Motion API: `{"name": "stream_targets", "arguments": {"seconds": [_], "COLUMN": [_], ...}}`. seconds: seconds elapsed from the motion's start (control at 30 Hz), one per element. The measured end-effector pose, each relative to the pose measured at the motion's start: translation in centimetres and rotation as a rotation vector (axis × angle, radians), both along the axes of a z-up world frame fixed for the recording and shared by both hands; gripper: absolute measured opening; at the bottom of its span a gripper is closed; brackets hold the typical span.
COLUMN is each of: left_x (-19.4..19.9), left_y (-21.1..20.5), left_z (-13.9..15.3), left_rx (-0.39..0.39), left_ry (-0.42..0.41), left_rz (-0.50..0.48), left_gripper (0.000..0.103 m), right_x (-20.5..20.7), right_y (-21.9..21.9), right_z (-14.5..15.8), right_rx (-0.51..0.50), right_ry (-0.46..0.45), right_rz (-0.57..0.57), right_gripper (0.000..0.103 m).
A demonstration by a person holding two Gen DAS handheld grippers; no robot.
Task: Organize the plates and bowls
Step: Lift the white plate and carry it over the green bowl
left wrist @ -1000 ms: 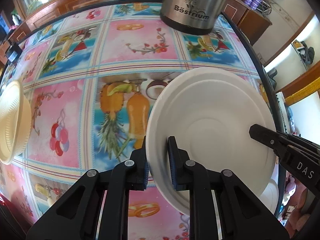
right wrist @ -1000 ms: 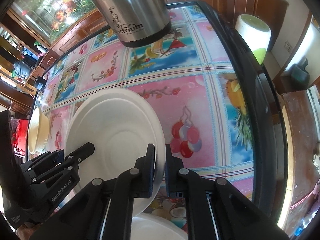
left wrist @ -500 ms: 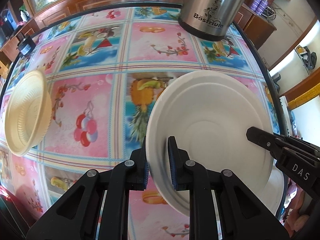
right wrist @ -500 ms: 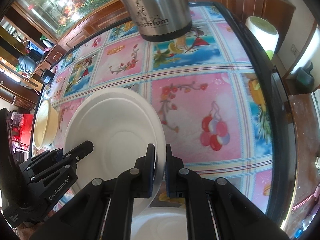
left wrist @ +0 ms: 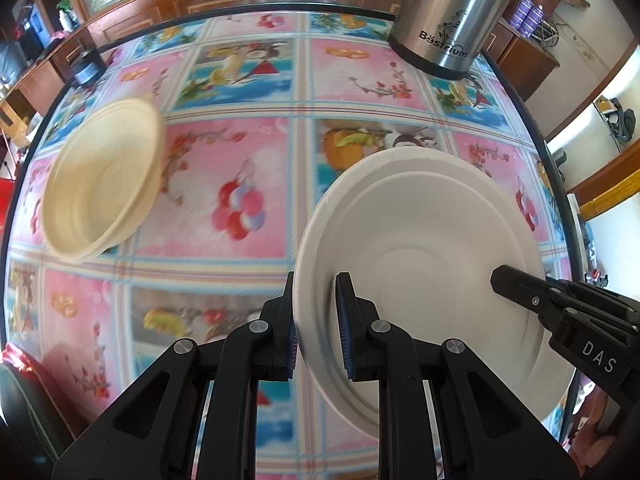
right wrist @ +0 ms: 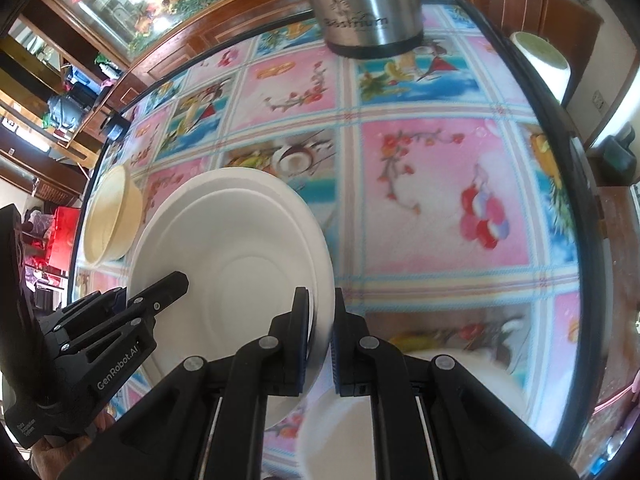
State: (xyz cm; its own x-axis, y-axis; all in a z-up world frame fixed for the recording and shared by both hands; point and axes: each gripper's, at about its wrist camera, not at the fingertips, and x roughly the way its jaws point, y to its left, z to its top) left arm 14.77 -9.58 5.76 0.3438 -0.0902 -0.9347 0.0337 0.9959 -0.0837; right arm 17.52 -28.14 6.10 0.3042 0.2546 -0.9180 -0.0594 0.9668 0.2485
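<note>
A white plate [left wrist: 420, 264] is held in the air above the table, gripped on both sides. My left gripper [left wrist: 316, 320] is shut on its left rim. My right gripper [right wrist: 322, 332] is shut on its right rim, where the plate [right wrist: 240, 272] fills the left half of the right wrist view. A cream bowl [left wrist: 100, 184] rests tilted at the table's left side, also in the right wrist view [right wrist: 110, 216]. Another white plate [right wrist: 400, 412] lies on the table beneath my right gripper, partly hidden by the fingers.
A steel kettle [left wrist: 452, 16] stands at the table's far side, also in the right wrist view [right wrist: 360, 4]. The round table [left wrist: 240, 160] has a colourful tiled cloth and a dark rim. A white and green roll [right wrist: 540, 56] stands beyond the right edge.
Both grippers with the plate have pulled back from the kettle toward the near side. The cream bowl has come further into view on the left. The second plate shows more below.
</note>
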Motion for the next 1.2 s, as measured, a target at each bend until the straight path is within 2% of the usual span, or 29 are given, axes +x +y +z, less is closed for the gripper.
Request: {"name": "stream_targets", "arguments": {"seconds": [0.67, 1.2], "left_x": [-8.3, -12.6], "left_y": [7.8, 13.4], "left_z": [2.0, 4.5], "left_rx": [-0.001, -0.006], "left_ry": [-0.007, -0.043], "left_rz": [0.055, 0.091], "left_gripper": [0.016, 0.016], "right_x": [-6.9, -10.2], "right_y": [7.7, 13.6], "right_z": [0.8, 2.6], "right_rx": [0.033, 0.023], "right_ry": [0.006, -0.028], "right_rz": [0.039, 0.081], "right_gripper": [0.011, 0.011]}}
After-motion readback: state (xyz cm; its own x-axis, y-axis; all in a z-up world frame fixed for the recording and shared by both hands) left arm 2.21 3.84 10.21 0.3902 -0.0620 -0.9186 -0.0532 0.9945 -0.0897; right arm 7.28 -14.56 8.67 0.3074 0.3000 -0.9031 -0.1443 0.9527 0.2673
